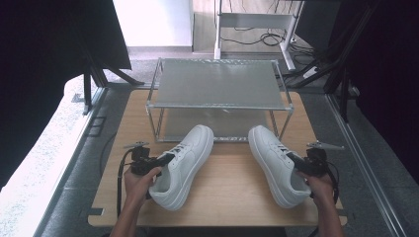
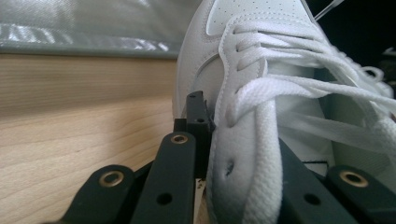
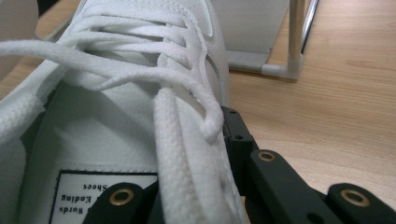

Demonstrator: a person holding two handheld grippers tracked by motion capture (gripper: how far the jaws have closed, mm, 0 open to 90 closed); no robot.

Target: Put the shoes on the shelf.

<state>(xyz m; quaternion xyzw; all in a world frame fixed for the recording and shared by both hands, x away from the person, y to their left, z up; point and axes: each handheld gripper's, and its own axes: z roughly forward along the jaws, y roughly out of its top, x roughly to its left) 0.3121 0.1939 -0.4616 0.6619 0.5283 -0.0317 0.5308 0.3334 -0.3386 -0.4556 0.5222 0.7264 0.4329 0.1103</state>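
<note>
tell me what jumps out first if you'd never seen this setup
Two white sneakers on the wooden table, toes angled toward each other: the left sneaker and the right sneaker. Each is clamped at its side wall by a hand-held tool, the left gripper and the right gripper, jaws shut over the collar. Behind them stands a two-tier metal shoe rack.

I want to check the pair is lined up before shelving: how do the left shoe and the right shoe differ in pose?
The left shoe angles its toe up and to the right, while the right shoe angles its toe up and to the left, so the toes converge toward the rack. The left gripper clamps the left shoe's outer collar; the right gripper clamps the right shoe's outer collar. Both are white, laced, and rest on the table.
</note>
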